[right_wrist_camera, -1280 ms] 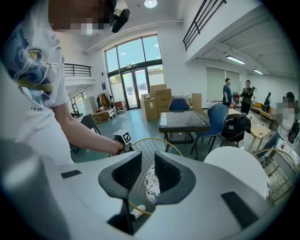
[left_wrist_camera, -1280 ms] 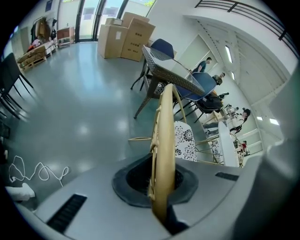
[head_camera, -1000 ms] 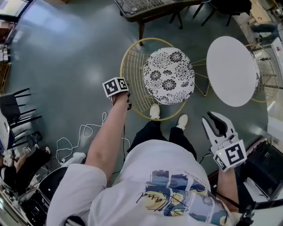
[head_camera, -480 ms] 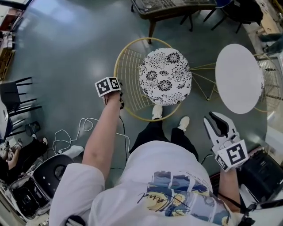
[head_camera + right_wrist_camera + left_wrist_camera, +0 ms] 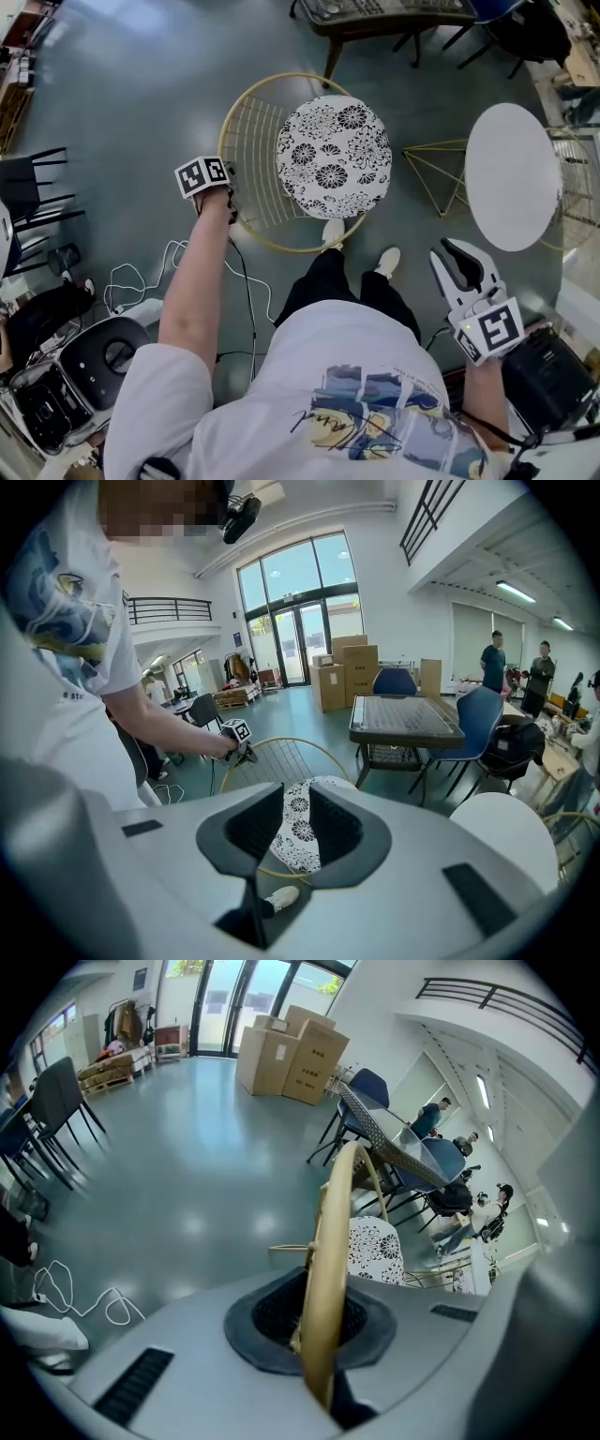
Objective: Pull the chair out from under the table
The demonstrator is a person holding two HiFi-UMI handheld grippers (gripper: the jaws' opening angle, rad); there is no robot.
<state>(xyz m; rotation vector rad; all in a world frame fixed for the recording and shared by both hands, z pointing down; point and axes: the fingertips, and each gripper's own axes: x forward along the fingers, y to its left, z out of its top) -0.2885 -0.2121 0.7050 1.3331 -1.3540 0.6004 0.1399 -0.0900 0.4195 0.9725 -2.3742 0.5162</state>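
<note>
Grey floor [image 5: 141,84], round white surface [image 5: 511,173] at right. Left gripper [image 5: 228,202] clenched on chair [image 5: 333,157] gold rim; right gripper [image 5: 457,261] released, empty. Best pull level, slow, avoid tipping.

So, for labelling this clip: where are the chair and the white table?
chair [image 5: 333,155], head view, on its patterned seat.
white table [image 5: 511,173], head view, middle of its bare round top.

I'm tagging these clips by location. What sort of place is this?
Probably a large open workspace or lab hall, not a home: stacked cardboard boxes, tall glass doors, a balcony railing above, and a wide polished floor.
</note>
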